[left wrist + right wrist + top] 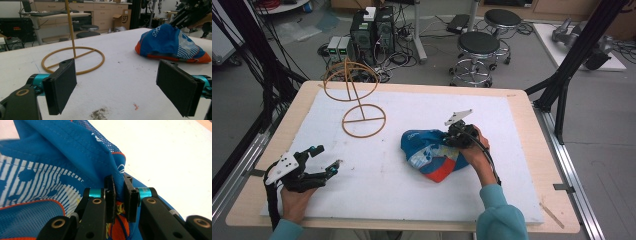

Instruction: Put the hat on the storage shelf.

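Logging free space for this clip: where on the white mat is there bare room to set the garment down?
Bare mat between the open left gripper and the blue-and-orange garment, and along the far right edge. The far left is crowded by the wire stand; the right gripper pinches the garment.

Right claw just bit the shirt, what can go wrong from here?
1. The right claw pinches only a narrow fold of the blue shirt; slick fabric may slip out on lifting.
2. The shirt is bunched, so it may come up as a lump.
3. The left claw hangs open, far from the shirt, and the wire stand lies near its path.
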A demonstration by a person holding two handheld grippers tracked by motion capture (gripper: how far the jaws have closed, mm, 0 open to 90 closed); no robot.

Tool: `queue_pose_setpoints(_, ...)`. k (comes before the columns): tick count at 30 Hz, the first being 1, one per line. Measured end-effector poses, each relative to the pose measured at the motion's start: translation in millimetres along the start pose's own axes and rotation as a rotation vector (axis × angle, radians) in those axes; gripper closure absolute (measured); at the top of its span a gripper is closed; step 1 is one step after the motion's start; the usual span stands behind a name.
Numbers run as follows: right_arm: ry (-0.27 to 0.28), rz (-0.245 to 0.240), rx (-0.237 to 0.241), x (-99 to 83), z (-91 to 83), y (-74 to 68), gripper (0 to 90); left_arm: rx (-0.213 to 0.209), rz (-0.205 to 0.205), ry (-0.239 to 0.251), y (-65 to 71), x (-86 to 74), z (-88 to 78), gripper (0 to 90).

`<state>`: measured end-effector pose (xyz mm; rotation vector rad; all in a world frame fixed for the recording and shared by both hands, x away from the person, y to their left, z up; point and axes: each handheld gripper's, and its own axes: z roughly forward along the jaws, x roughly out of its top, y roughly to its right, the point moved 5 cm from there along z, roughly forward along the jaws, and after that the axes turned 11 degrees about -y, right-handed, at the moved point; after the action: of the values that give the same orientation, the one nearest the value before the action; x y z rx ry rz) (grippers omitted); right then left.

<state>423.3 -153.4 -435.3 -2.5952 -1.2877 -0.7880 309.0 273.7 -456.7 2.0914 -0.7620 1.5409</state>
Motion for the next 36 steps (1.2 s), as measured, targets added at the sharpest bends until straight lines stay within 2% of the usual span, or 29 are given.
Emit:
queue_pose_setpoints(5, 0.063, 0.051, 0.061, 6.1, -9.4, -2.1, 84.2, 0.001, 0.000, -0.001, -0.1, 0.0, 0.0, 16.8)
queue_pose_setpoints(11, 0.116, 0.089, 0.100, 10.9, -20.7, -5.5, 84.5, 0.000, 0.000, -0.003, -0.4, 0.1, 0.2, 16.8)
queue_pose_setpoints(12, 0.115, 0.103, 0.109, 12.8, -24.3, -5.9, 84.5, 0.000, -0.002, -0.004, -0.4, 0.1, 0.3, 16.8)
queue_pose_setpoints(16, 0.130, 0.110, 0.114, 18.9, -32.0, -6.7, 84.6, -0.001, -0.004, -0.006, -0.7, 0.1, 0.4, 16.8)
queue_pose_setpoints(19, 0.163, 0.122, 0.131, 31.8, -43.4, -8.7, 84.7, 0.000, -0.007, -0.006, -0.7, 0.1, 0.5, 16.8)
queue_pose_setpoints(20, 0.163, 0.122, 0.131, 31.8, -43.4, -8.7, 84.7, 0.000, -0.007, -0.006, -0.8, 0.1, 0.5, 16.8)
queue_pose_setpoints(26, 0.195, 0.109, 0.144, 58.6, -55.7, -14.1, 84.7, -0.001, -0.006, -0.006, -0.8, 0.1, 0.4, 16.8)
queue_pose_setpoints(27, 0.195, 0.109, 0.144, 58.6, -55.7, -14.1, 84.8, 0.000, -0.006, -0.006, -0.8, 0.1, 0.4, 16.8)
queue_pose_setpoints(28, 0.210, 0.103, 0.146, 68.1, -59.0, -15.8, 84.8, -0.001, -0.006, -0.005, -0.8, 0.1, 0.4, 16.8)
queue_pose_setpoints(29, 0.210, 0.103, 0.146, 68.1, -59.0, -15.8, 84.8, -0.001, -0.005, -0.006, -0.9, 0.1, 0.4, 16.8)
queue_pose_setpoints(36, 0.246, 0.113, 0.180, 97.6, -69.0, -22.5, 84.8, -0.001, -0.007, -0.005, -0.9, 0.1, 0.4, 16.8)
